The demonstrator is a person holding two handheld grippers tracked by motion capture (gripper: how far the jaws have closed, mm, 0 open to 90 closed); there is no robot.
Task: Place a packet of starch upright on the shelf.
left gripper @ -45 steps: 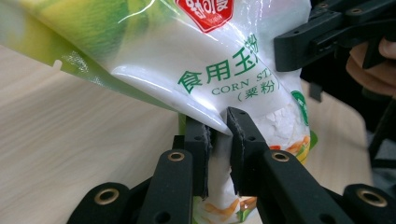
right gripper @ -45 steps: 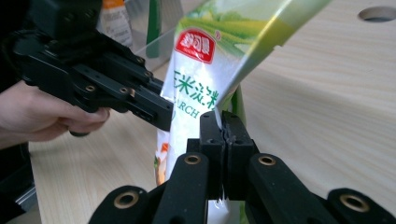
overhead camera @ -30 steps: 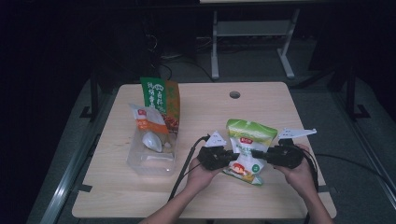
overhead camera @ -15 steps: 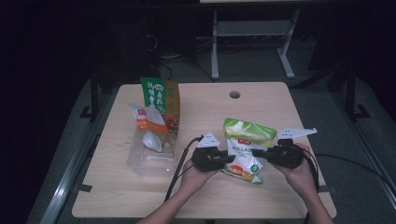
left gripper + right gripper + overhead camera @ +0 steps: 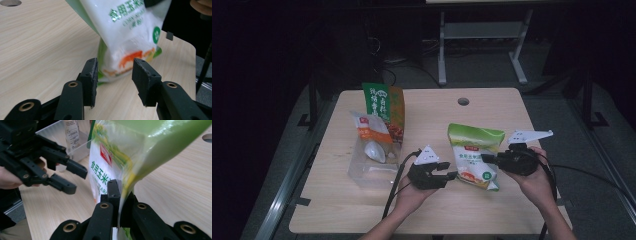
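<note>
**Starch bag pinched by right gripper, left gripper let go**

Starch bag, green and white w/ printed Chinese text, sits at the right-centre of the worktop, tilted, lower end toward the person. Right gripper is clamped on the bag's edge; in the right gripper view the film is squeezed flat between its jaws. Left gripper is just left of the bag, jaws have just been opening, now apart; in the left gripper view the bag's bottom corner lies beyond the gap, pads not pressing it.

Around: clear plastic bin on the worktop's left, well apart from the bag, w/ an orange-white packet and a white pouch in it. Green-orange snack bag upright at the bin's far side. Cable hole near the far edge. Black cable trails from left gripper across the near worktop. Nothing btw bag and bin but the left gripper.
</note>
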